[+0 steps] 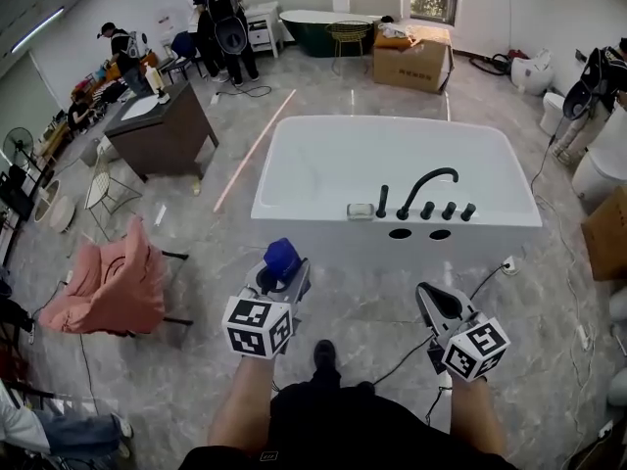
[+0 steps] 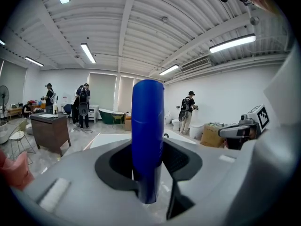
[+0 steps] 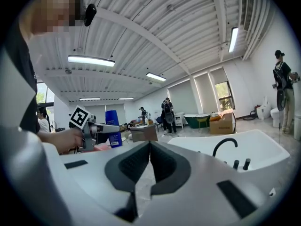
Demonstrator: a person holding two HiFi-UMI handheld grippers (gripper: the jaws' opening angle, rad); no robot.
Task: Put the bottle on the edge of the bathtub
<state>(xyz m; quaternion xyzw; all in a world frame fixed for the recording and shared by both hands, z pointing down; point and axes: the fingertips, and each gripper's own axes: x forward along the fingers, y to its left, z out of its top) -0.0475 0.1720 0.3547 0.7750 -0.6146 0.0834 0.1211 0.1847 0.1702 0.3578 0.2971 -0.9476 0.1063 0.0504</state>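
Firmly around the upright blue bottle (image 2: pixel 147 126), the left claw (image 1: pixel 282 272); right claw (image 3: pixel 149 149) jaws together and empty.

one bottle (image 1: pixel 282 257), two bathtubs (image 1: pixel 294 207), one black faucet (image 1: pixel 428 181)

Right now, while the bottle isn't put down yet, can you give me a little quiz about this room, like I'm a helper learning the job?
1. True or false: the blue bottle already stands on the edge of the white bathtub.
2. What colour is the faucet on the bathtub? A) black B) gold C) red
3. Fill in: the gripper with its jaws together and nothing between them is the ____ one.

Key
1. False. The left gripper holds the bottle upright, short of the tub.
2. A.
3. Right: the right gripper is shut and empty.
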